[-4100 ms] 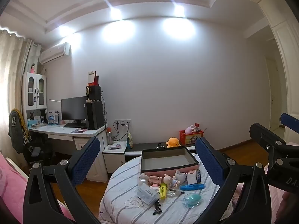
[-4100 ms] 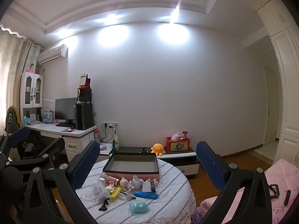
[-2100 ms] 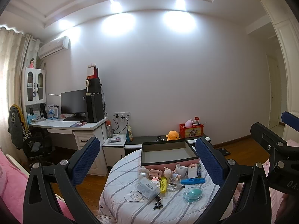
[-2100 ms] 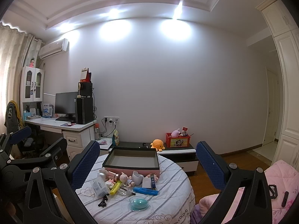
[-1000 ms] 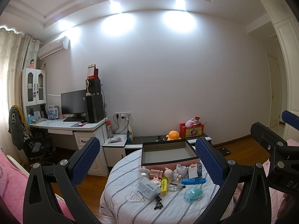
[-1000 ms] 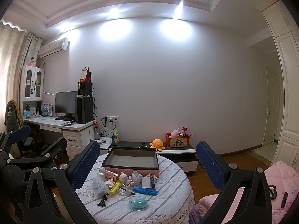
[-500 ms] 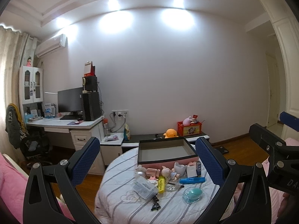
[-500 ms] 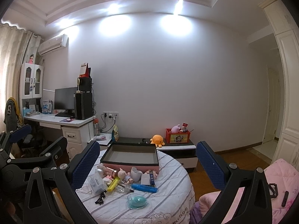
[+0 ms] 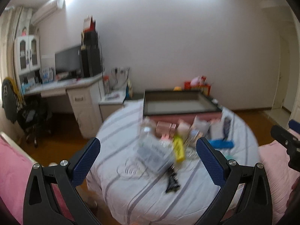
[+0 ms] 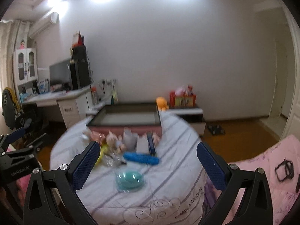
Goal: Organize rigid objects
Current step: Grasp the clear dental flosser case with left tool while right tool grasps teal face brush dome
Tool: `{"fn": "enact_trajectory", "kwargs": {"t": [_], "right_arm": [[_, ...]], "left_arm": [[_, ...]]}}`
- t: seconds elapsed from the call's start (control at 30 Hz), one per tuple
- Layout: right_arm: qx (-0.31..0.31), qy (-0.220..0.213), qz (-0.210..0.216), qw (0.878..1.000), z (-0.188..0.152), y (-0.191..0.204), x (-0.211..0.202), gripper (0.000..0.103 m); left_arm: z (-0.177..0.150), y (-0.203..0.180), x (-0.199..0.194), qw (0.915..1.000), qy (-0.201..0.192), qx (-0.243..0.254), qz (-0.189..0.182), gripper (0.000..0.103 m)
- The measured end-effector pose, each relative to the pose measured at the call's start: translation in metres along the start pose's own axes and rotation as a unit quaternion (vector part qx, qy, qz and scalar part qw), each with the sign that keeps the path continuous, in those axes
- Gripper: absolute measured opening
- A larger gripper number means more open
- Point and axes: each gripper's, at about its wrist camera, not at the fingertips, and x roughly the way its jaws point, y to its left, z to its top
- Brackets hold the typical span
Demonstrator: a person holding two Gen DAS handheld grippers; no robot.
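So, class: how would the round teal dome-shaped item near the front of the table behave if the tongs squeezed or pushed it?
The round teal dome-shaped item shows bright glints, so its surface is probably smooth and could slip from a squeeze. It sits low and wide on the striped tablecloth, so a push would likelier slide it than tip it.

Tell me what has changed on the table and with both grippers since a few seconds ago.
Both cameras have tipped down and closed in on the round table, blurring the views. The left hand-held gripper and the right hand-held gripper are both open and empty, as before; nothing was taken or let go. The open box, blue tube, teal case and yellow item lie where they were.
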Motion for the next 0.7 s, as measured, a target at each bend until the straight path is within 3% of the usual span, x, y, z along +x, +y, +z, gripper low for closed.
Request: {"fn": "enact_trajectory", "kwargs": {"t": [0.23,0.4,0.57,0.63,0.7], "right_arm": [[-0.001,0.087,0.02,0.996,-0.044,0.008,0.07,0.103],[-0.014,0.133,0.033,0.99,-0.064,0.018,0.105,0.103],[-0.017,0.144,0.046,0.988,-0.07,0.015,0.118,0.102],[-0.018,0.139,0.061,0.988,-0.069,0.01,0.118,0.096],[-0.018,0.137,0.063,0.988,-0.067,0.005,0.121,0.074]], "left_arm": [[-0.027,0.005,0.05,0.9976,0.068,0.007,0.008,0.103],[-0.032,0.005,0.068,0.9964,0.085,-0.002,-0.002,0.103],[-0.029,0.007,0.084,0.9936,0.106,-0.034,-0.02,0.103],[-0.028,0.005,0.092,0.9921,0.112,-0.051,-0.026,0.103],[-0.026,0.003,0.099,0.9907,0.118,-0.063,-0.024,0.103]]}}
